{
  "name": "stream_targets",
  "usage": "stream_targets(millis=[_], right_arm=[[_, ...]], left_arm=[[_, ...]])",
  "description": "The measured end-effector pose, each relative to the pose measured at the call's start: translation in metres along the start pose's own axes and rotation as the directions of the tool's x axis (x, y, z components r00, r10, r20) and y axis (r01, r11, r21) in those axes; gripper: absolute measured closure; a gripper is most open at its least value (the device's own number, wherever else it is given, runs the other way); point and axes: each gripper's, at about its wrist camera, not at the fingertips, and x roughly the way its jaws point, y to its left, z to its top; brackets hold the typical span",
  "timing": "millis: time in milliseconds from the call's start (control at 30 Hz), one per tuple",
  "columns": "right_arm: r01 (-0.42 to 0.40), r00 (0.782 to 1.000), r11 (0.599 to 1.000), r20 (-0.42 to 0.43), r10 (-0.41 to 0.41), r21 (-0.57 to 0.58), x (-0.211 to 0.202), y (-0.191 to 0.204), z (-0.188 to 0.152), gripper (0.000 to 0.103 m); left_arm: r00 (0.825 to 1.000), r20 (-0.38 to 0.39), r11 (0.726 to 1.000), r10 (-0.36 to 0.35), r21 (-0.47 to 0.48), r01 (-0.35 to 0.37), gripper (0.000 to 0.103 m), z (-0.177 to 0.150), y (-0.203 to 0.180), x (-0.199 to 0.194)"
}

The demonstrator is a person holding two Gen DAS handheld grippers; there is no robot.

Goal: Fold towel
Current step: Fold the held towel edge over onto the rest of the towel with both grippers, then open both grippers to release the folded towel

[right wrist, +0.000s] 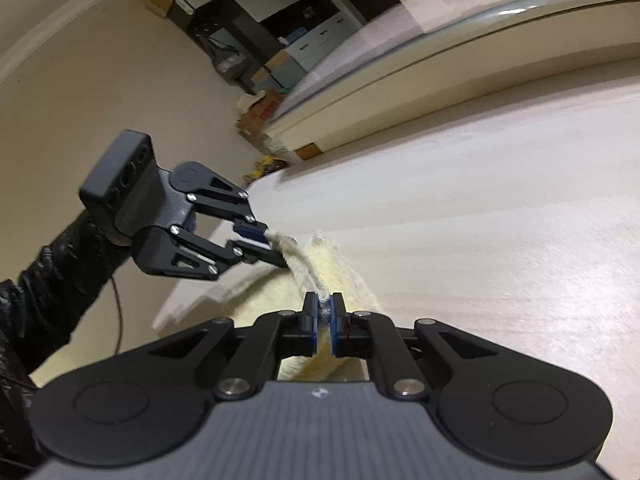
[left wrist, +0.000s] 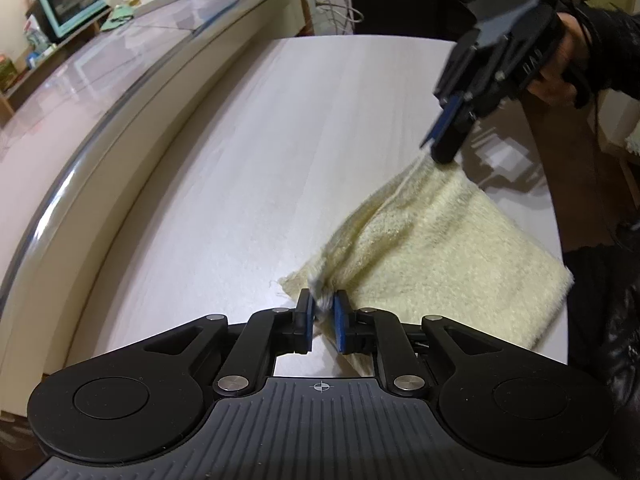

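Observation:
A pale yellow towel lies folded over on the light wooden table, at its right side. My left gripper is shut on one corner of the towel, just above the table. My right gripper is shut on the other corner of the same edge and holds it raised. In the right wrist view, my right gripper pinches the towel edge, and the left gripper grips the towel further along that edge.
A long counter with a raised rim runs along the table's far side. It holds a teal toaster oven and clutter. The table's right edge is close to the towel. Boxes and cabinets stand beyond the table.

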Motion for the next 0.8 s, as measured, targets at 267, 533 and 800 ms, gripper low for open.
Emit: stream_targets(millis=[267,533,800], right_arm=[[0.097,0.995,0.994,0.000,-0.097,-0.052,-0.005,0.025,-0.018,0.085],[0.146,0.986,0.976,0.097,-0.132,-0.160,-0.021,0.060,-0.007,0.067],[0.159,0.987,0.925,0.024,-0.160,-0.345,0.002,0.093,-0.019,0.070]], left_arm=[[0.999,0.020,0.998,0.047,-0.040,-0.046,0.066,-0.002,0.003,0.008],[0.987,0.054,0.979,0.150,-0.145,-0.141,0.066,-0.015,0.004,-0.019],[0.968,0.079,0.945,0.236,-0.251,-0.210,0.058,-0.042,-0.034,-0.058]])
